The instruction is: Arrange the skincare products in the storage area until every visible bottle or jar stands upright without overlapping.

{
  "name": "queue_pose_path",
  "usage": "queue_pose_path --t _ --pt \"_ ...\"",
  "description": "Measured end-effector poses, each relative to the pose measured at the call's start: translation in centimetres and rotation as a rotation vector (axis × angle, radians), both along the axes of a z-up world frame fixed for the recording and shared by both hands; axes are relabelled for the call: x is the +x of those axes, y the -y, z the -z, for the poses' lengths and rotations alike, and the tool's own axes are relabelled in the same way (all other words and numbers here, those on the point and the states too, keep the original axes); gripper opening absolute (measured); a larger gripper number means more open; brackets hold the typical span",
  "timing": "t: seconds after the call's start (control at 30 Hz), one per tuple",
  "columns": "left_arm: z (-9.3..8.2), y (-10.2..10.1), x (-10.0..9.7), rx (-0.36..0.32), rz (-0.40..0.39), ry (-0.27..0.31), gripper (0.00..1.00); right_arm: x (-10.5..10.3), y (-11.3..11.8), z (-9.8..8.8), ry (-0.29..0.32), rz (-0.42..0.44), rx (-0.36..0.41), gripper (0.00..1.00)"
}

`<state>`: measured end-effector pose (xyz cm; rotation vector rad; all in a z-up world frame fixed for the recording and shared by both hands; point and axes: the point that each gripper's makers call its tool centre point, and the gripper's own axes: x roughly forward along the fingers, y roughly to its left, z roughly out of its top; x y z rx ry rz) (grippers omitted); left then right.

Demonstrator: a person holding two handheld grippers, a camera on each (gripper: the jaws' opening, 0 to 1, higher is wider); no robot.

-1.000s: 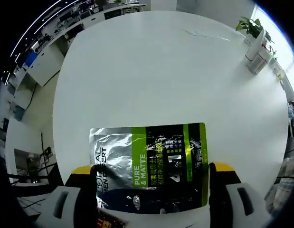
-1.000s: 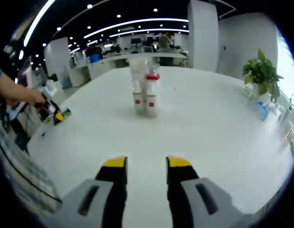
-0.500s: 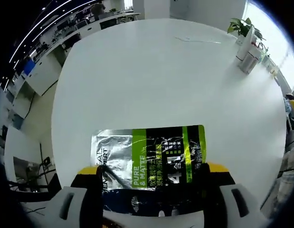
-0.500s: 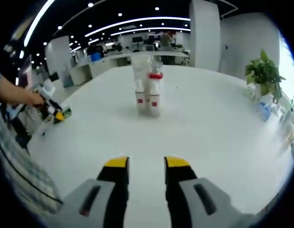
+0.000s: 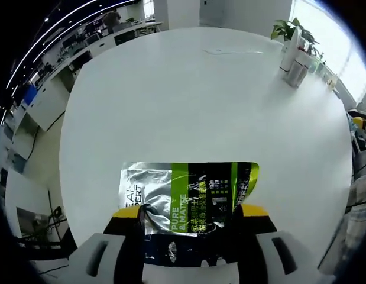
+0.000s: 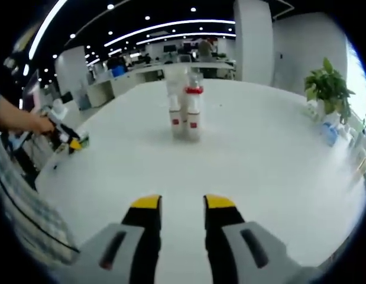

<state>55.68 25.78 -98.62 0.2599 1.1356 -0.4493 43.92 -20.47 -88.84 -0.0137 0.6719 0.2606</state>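
Note:
A flat silver, green and black pouch [image 5: 194,189] marked PURE & MATTE lies on the white round table [image 5: 188,100], near its front edge. My left gripper [image 5: 190,214] is shut on it, and the foil buckles where the yellow-tipped jaws press its two sides. In the right gripper view, a tight cluster of white bottles [image 6: 185,112] with red bands stands upright mid-table, one with a red cap. My right gripper [image 6: 183,204] hovers well short of them, open by a narrow gap with nothing between its fingers. A hand holds the left gripper [image 6: 67,139] at the table's left edge.
A potted plant [image 5: 292,35] and small containers [image 5: 298,71] stand at the far right rim; the plant [image 6: 327,89] is also in the right gripper view. A thin cable or paper [image 5: 233,51] lies far back. Desks and chairs ring the table.
The left jaws have closed inward onto the pouch, whose edges have crumpled. The right gripper's gap has narrowed slightly; the bottles have not moved.

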Motion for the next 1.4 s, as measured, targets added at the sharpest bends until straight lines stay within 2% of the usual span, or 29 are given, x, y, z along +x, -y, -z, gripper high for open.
queue_pose_path --t 0.23,0.47,0.83,0.9,1.07,1.23,1.4 --pt "-0.7 0.8 -0.9 -0.004 0.007 0.013 0.55 -0.7 0.5 0.5 -0.016 0.011 0.005 0.24" --pt "-1.1 1.6 -1.5 -0.014 0.013 0.024 0.44 -0.7 0.8 0.6 -0.019 0.015 0.01 0.24" --pt "-1.3 1.8 -1.6 -0.05 0.018 0.033 0.34 -0.6 0.5 0.8 -0.025 0.008 0.018 0.23" --pt "-1.5 2.0 -1.6 -0.082 0.011 0.024 0.22 -0.7 0.6 1.0 -0.028 0.011 0.017 0.23" --pt "-1.5 2.3 -1.7 -0.104 0.003 0.029 0.15 -1.0 0.8 1.2 -0.034 0.021 0.022 0.23" --pt "-1.3 2.9 -2.0 -0.121 0.018 -0.004 0.01 -1.1 0.9 1.5 -0.045 0.025 0.022 0.23" --pt "-1.2 3.0 -1.9 -0.11 0.006 -0.003 0.0 -0.8 0.7 1.4 -0.041 0.02 0.028 0.23"
